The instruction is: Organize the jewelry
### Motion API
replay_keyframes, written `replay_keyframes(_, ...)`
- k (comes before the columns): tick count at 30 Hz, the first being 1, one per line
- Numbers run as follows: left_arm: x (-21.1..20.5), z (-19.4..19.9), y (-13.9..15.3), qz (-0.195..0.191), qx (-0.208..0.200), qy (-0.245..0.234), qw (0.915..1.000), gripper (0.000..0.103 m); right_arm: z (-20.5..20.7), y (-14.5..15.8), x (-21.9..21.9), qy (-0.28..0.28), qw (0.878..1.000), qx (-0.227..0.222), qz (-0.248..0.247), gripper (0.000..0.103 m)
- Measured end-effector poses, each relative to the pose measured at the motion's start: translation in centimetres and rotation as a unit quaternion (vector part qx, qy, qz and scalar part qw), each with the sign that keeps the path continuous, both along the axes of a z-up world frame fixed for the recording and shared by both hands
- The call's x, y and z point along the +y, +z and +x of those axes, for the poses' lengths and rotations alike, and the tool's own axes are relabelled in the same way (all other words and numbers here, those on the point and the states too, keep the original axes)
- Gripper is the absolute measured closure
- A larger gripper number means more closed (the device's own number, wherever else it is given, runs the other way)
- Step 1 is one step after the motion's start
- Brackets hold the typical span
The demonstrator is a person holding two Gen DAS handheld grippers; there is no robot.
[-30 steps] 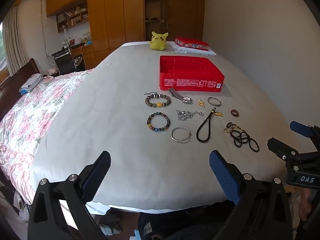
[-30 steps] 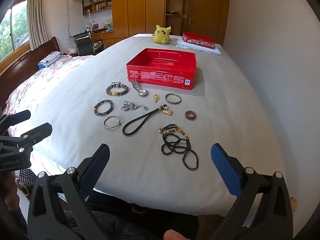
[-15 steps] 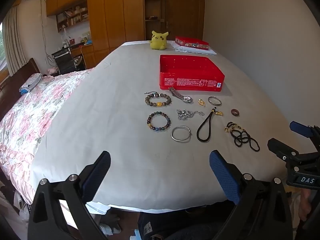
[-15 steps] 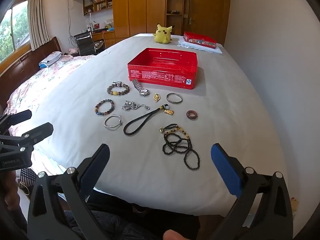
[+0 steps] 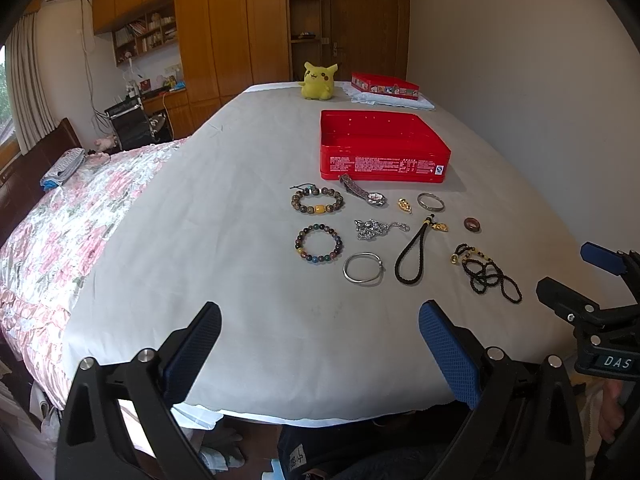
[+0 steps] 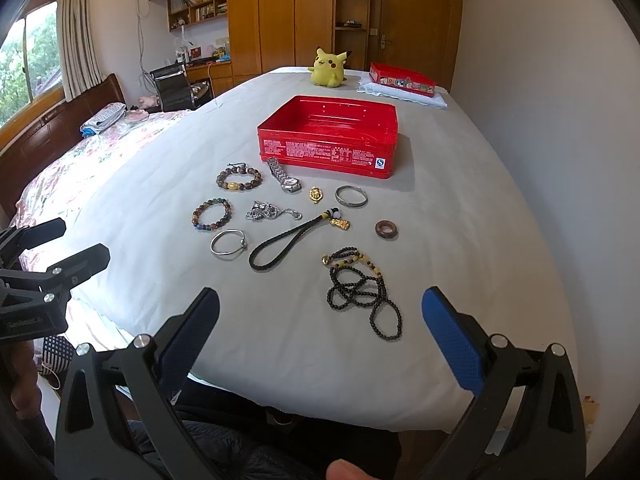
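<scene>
change: both views nearly unmoved, right creeps forward | left gripper spread wide, empty | right gripper spread wide, empty | jewelry: black bead necklace nearest right, all pieces outside red tin | task: no pick started

Location: a home bedroom. Indicators: bed with floral quilt, wooden wardrobes, bookshelf, curtained window, plush toy.

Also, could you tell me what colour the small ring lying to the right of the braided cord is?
Reddish-brown ring, clearest in the right wrist view.
</scene>
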State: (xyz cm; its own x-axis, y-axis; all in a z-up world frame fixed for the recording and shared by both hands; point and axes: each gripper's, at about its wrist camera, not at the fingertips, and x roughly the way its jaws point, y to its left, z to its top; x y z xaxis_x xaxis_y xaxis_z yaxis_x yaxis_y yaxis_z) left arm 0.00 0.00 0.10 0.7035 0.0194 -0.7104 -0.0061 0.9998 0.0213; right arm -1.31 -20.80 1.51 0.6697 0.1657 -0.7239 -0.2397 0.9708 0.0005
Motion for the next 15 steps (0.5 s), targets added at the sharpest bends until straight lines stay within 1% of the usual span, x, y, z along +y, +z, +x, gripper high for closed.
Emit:
replay_keyframes(1, 0.02, -0.01, 0.02, 0.0, 0.0, 0.0, 1.0, 0.004, 0.32, -0.37, -0.05, -0.001, 1.0, 0.001, 0.0, 0.003)
replay_keyframes(15, 0.14, 0.17, 0.22, 0.002, 0.0, 0.001, 1.0, 0.004, 0.07, -0.24, 0.07, 0.0, 1.0, 0.001, 0.0, 0.003)
